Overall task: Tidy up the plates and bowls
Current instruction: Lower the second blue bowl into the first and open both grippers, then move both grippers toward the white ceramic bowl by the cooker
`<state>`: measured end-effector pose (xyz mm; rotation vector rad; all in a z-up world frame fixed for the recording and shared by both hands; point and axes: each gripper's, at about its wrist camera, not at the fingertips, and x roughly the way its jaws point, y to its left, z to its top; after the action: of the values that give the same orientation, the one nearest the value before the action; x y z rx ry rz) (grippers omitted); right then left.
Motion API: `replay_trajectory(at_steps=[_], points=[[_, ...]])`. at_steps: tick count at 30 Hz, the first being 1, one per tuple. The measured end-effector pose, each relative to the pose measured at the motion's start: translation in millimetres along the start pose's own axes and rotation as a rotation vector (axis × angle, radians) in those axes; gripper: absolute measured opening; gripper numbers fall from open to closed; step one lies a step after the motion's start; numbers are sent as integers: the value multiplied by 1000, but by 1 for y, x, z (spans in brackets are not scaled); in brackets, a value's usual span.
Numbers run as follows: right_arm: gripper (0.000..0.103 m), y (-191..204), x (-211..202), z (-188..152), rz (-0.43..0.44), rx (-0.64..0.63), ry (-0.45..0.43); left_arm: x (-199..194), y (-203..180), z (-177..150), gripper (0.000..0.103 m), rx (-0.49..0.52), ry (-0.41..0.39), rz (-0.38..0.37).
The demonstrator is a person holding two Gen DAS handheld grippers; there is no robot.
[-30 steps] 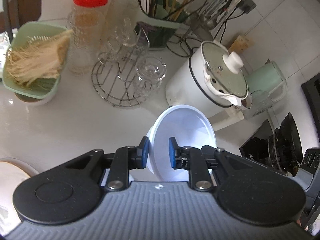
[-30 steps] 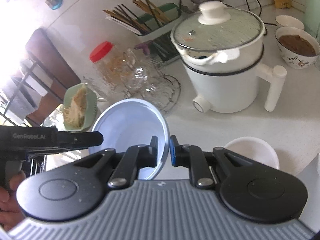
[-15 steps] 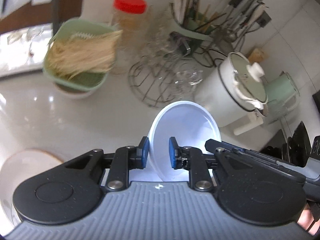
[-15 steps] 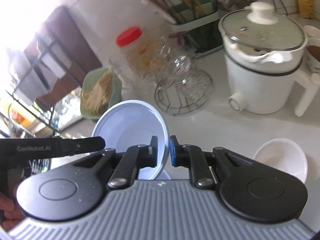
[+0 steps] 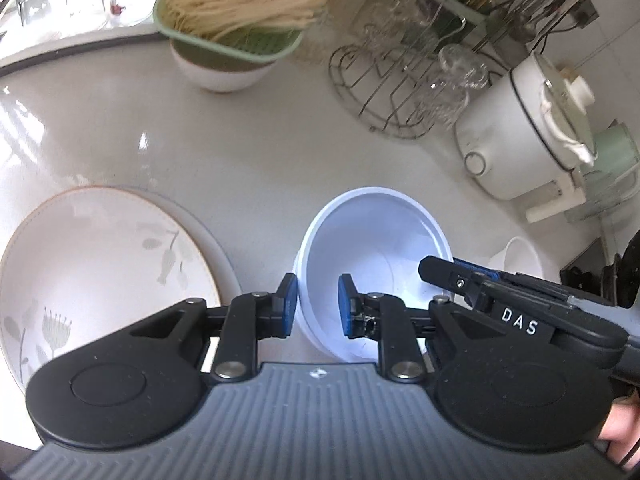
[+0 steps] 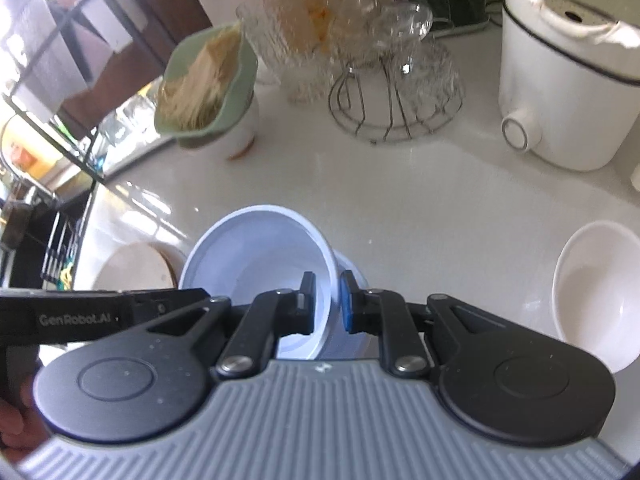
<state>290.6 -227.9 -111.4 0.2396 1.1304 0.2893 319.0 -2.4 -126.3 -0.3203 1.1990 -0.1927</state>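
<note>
Both grippers hold the round, pale blue plastic bowl by its rim, just above the shiny white desk. The left gripper and right gripper have their jaws closed on opposite edges. It looks light, stiff and slippery.

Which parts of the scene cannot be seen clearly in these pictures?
- Blue bowl: its lower part is hidden by the left hand-held gripper in the left wrist view.
- Floral plate: cut off by the left edge.
- White bowl: cut off by the right edge in the right wrist view.
- Red-lidded jar: blurred, contents unclear.
</note>
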Motion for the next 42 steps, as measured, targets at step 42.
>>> replay_trajectory(at_steps=[42], points=[[29, 6, -38, -1, -45, -14, -226, -34, -27, 4, 24, 114, -106, 36]])
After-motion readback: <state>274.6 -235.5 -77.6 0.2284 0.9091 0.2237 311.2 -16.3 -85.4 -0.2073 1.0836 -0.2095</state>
